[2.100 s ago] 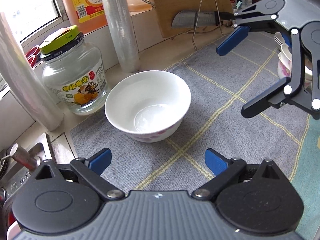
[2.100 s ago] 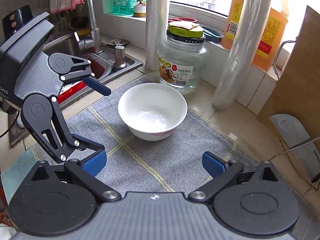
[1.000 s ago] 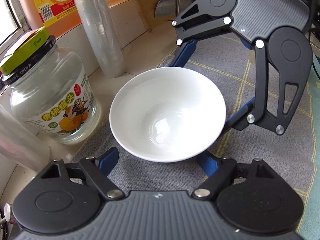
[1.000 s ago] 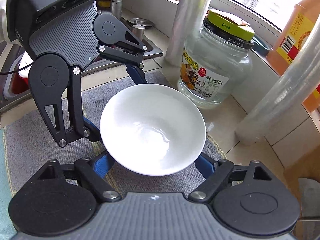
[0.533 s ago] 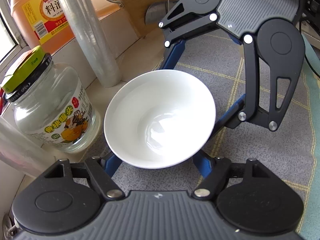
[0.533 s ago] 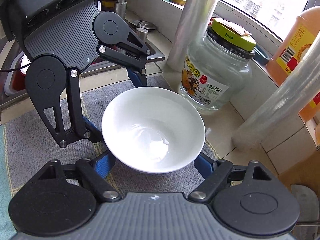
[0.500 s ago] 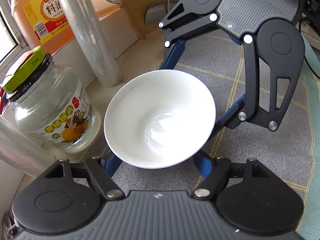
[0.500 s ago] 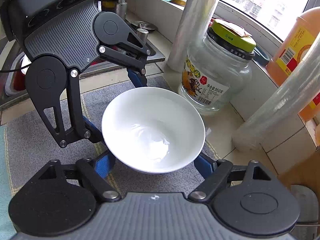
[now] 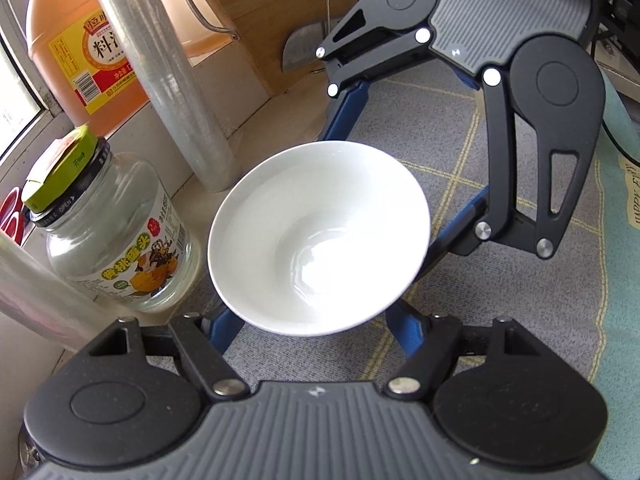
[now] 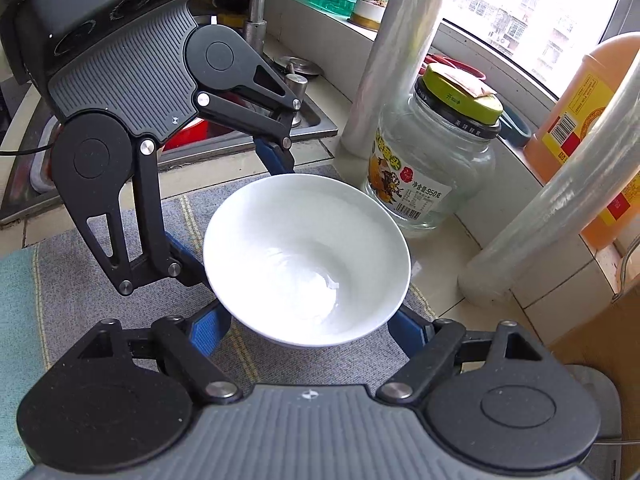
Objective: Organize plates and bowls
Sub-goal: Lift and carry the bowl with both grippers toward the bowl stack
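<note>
Since the earlier frame both grippers are closing in around the white bowl (image 9: 318,236) and lifting it slightly off the grey mat (image 9: 520,304). The left gripper (image 9: 316,326) and right gripper (image 10: 306,330) are each clamping the bowl's underside from opposite sides. The bowl is holding nothing; being glazed ceramic, it is probably rigid, slick and breakable, best gripped low on its outer wall. The glass jar (image 9: 112,236) beside it is appearing empty.
</note>
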`<state>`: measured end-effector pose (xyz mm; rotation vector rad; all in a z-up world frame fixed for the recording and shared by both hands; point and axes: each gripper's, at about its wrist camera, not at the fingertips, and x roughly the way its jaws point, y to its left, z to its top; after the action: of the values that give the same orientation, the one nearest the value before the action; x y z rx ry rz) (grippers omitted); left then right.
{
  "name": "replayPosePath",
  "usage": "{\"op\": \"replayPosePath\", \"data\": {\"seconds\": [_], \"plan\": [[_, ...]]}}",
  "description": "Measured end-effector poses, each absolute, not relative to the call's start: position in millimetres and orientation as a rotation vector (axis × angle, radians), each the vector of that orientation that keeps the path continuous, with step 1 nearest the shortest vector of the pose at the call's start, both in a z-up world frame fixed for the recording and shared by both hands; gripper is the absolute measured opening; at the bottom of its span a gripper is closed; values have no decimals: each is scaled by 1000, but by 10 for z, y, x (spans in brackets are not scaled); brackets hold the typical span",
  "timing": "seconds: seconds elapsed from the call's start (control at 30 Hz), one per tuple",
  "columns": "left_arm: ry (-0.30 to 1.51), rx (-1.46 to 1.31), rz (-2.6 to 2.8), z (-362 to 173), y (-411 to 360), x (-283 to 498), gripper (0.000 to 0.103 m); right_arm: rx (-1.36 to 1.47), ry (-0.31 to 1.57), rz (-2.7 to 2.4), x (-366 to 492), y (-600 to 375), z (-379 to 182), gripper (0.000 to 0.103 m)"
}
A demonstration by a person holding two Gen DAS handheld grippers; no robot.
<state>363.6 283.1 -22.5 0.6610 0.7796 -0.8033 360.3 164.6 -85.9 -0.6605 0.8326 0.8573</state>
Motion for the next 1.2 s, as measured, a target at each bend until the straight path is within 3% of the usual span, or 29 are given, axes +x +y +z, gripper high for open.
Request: {"op": "replayPosePath", "data": {"seconds": [1.2], "plan": [[699, 745, -959, 317, 1668, 3016, 77, -555, 795, 775, 2770, 466, -186, 89]]}}
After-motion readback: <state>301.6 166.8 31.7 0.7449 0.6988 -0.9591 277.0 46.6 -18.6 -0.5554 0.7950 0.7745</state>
